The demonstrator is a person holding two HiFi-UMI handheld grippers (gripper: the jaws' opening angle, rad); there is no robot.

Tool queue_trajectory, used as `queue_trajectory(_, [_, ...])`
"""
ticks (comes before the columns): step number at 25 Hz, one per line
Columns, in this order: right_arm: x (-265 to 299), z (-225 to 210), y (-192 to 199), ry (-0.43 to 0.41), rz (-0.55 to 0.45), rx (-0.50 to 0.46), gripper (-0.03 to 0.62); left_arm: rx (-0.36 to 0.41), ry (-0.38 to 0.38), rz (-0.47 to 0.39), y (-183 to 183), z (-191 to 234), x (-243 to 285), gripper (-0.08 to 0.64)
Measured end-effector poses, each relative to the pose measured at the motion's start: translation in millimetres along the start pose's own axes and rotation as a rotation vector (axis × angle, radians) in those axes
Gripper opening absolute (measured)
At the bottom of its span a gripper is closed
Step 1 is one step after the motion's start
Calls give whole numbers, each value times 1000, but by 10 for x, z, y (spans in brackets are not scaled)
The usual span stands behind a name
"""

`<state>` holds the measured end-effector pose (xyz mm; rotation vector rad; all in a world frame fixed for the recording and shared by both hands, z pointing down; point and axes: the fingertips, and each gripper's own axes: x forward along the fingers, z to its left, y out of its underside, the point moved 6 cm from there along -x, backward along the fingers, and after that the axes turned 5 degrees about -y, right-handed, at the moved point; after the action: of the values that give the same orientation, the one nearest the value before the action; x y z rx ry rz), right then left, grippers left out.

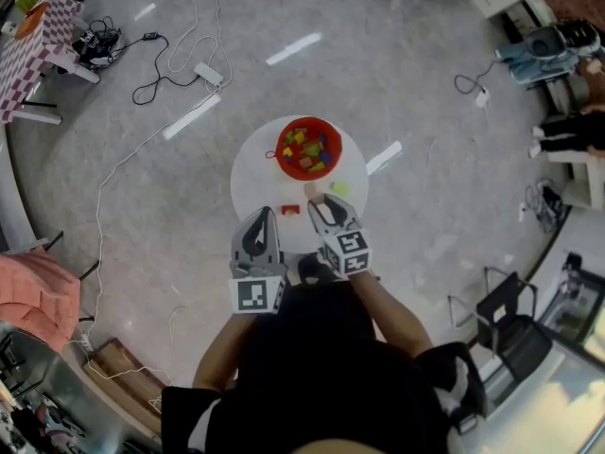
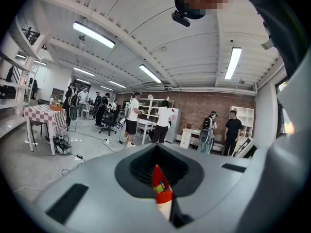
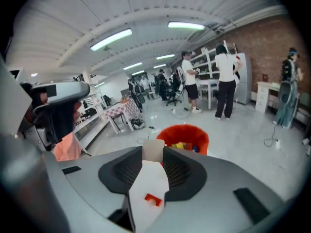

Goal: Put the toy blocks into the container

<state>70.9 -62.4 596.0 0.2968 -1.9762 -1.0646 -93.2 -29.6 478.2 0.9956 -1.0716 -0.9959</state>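
Right claw [image 1: 319, 202] clamped on tan block [image 3: 152, 150], clear above round white counter [image 1: 251, 183]. Red container [image 3: 183, 136] dead ahead of tips, further out and lower. Left claw [image 1: 257, 229] closed, empty, alongside at near edge.

Head view: high above the round table [image 1: 253, 183], looking steeply down, floor all round. Left gripper view: close behind the left hand-held gripper [image 2: 156, 166], near level, facing the room (container [image 2: 163, 196] just a red sliver between the jaws). Right gripper view: tilted down over the right hand-held gripper [image 3: 153, 147], near the container. All three views share the container and the checked table [image 1: 38, 41].
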Motion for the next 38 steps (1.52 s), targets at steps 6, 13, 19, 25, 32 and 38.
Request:
queue_trajectory(6, [380,-288,-208,75,-20,-55,129,-11,2,-2,-33,-67,-3,-9])
queue_trajectory(13, [867,-617,57,135,147,11,129,27,10,10,-48,-127,-83,-9])
queue_trajectory(19, [661,-685,8,124,47,8,150,28,-6,13,-49,-119,-133,-9])
queue_trajectory(25, [-24,-553,-312,104,-196,-60,8,36,1,-2,-71,-160,-93,-9])
queue_trajectory(32, [-178,-775,381,151,-50,50,-3,32,35,-9,-65,-360,-28,-9])
queue_trajectory(38, [-52,-917,900,134,202,161,-3,32,53,2,-21,-510,-16,-9])
